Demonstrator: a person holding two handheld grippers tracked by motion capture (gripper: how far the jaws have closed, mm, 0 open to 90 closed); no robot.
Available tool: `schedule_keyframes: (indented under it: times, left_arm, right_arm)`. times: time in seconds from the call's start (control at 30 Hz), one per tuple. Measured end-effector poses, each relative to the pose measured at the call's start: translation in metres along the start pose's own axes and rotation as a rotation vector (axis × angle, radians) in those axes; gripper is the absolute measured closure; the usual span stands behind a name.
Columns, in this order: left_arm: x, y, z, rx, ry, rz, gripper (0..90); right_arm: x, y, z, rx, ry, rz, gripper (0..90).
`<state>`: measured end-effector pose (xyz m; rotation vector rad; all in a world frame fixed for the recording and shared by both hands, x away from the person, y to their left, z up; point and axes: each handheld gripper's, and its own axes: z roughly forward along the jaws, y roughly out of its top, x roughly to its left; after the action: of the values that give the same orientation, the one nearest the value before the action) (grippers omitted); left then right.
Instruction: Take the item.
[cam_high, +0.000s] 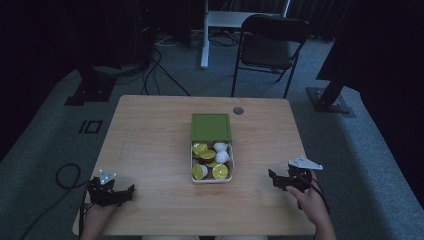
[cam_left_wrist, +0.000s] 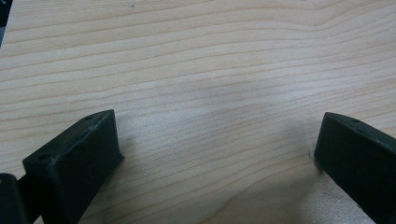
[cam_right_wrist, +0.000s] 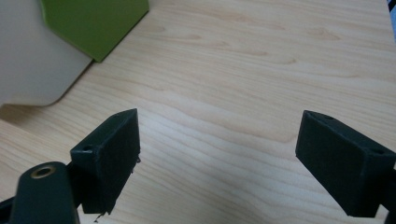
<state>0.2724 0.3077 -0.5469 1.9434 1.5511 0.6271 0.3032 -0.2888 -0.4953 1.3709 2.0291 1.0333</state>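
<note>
White box (cam_high: 212, 176) of yellow-lidded capsules (cam_high: 200, 171) sits mid-bench (cam_high: 150, 135), green lid (cam_high: 211, 126) on its far side. Left claw (cam_high: 131, 191) and right claw (cam_high: 271, 177), both spread and empty, flank it at the near edge, well apart from it. Nothing lies between.

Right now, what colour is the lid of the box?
Green; the lid shows best in the high view.

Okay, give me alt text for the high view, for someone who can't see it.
A white box of yellow-topped and white capsules sits open mid-table, its green lid lying flat behind it. At the wooden table's near edge a person holds the left gripper and right gripper, one on each side of the box, both apart from it. A dark chair stands beyond.
</note>
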Motion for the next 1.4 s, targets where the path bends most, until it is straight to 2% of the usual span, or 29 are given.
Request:
schedule_keyframes:
  times: [0.53,0.67,0.97,1.4]
  left_arm:
    - [0.0,0.0,0.0,-0.001,0.0,0.0,0.4]
    - [0.0,0.0,0.0,-0.002,0.0,-0.002,0.3]
    - [0.0,0.0,0.0,-0.001,0.0,-0.002,0.3]
    - [0.0,0.0,0.0,-0.001,0.0,-0.002,0.3]
  right_arm:
    - [0.024,0.029,-0.006,-0.069,0.073,-0.036,14.1]
    - [0.03,0.035,-0.005,-0.069,0.077,-0.054,14.9]
    - [0.044,0.047,-0.003,-0.091,0.121,-0.063,15.8]
    - [0.072,0.066,0.004,-0.11,0.181,-0.093,15.8]
